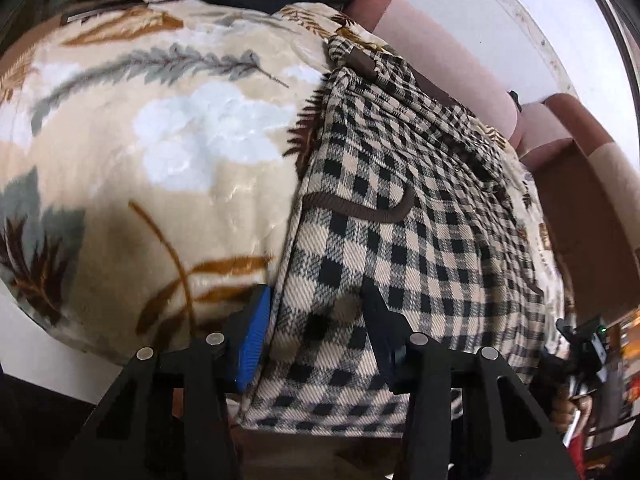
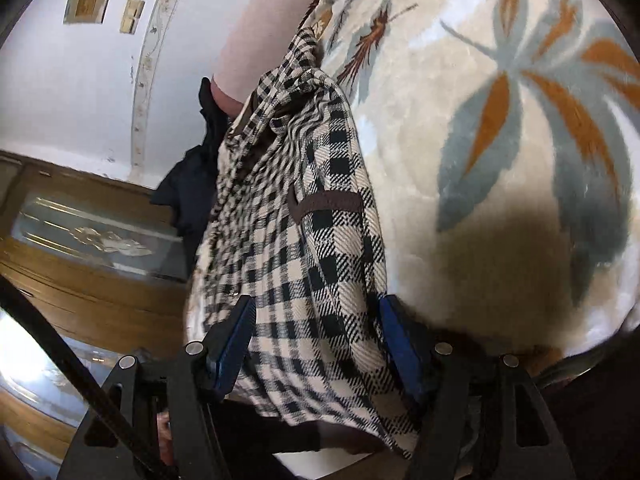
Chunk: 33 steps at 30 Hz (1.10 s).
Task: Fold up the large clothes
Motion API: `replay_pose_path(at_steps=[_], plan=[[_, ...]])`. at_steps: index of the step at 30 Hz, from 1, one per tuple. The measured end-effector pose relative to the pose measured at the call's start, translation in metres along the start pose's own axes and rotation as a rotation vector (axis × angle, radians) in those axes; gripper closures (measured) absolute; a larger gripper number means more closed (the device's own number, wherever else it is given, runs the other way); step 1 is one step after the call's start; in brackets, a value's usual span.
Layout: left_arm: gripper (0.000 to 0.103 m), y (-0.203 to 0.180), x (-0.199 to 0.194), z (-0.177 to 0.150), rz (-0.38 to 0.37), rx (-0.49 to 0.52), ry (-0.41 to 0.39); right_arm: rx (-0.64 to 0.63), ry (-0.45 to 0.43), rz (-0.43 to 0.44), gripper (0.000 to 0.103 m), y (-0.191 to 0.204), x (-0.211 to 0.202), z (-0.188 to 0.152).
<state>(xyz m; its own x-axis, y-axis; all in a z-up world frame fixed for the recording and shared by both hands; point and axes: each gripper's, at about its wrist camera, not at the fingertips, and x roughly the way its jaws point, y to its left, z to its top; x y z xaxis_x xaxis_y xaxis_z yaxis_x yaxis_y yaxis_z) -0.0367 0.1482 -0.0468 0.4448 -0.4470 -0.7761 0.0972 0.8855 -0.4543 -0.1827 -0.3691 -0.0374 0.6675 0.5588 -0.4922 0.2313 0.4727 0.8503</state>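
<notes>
Left wrist view: left gripper (image 1: 318, 320) has a bunched fold of the checked garment (image 1: 400, 216) between its two fingers. The blue pad (image 1: 254, 340) of one finger lies against the cloth's edge, and the dark finger on the other side presses into the fold, so the cloth is pinched at a middling width. Ahead of the fingertips the garment runs away up the frame, with a brown trimmed pocket edge (image 1: 360, 210) across it. Beside the blue-padded finger and beyond it lies a cream leaf-print blanket (image 1: 160, 140), under the garment (plush, with grey and rust leaves).

Right wrist view: right gripper (image 2: 316, 312) stands fairly wide. The garment (image 2: 304, 264) hangs down between its fingers (image 2: 236, 332). Cloth reaches both blue pads, but I cannot tell whether they press on it or merely flank it. The blanket (image 2: 500, 160) fills the side past one finger; past the other finger are a dark cloth (image 2: 192, 196), a wooden cabinet (image 2: 100, 280) and a white wall (image 2: 60, 92).

A pink cushion (image 1: 448, 64) lies beyond the far end of the garment in the left view.
</notes>
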Motion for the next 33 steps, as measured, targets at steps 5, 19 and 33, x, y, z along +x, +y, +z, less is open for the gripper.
replay_pose_path(at_steps=[5,19,33], plan=[[0.057,0.007,0.002,-0.014,-0.079,-0.066,0.056,0.033,0.093,0.077,0.038,-0.004,0.015,-0.014],[0.040,-0.004,0.008,-0.035,-0.012,-0.031,0.095,-0.056,0.127,0.022,0.038,0.011,0.025,-0.030],[0.039,-0.011,0.022,-0.045,0.088,0.022,0.170,-0.102,0.115,-0.093,0.038,0.022,0.033,-0.045]])
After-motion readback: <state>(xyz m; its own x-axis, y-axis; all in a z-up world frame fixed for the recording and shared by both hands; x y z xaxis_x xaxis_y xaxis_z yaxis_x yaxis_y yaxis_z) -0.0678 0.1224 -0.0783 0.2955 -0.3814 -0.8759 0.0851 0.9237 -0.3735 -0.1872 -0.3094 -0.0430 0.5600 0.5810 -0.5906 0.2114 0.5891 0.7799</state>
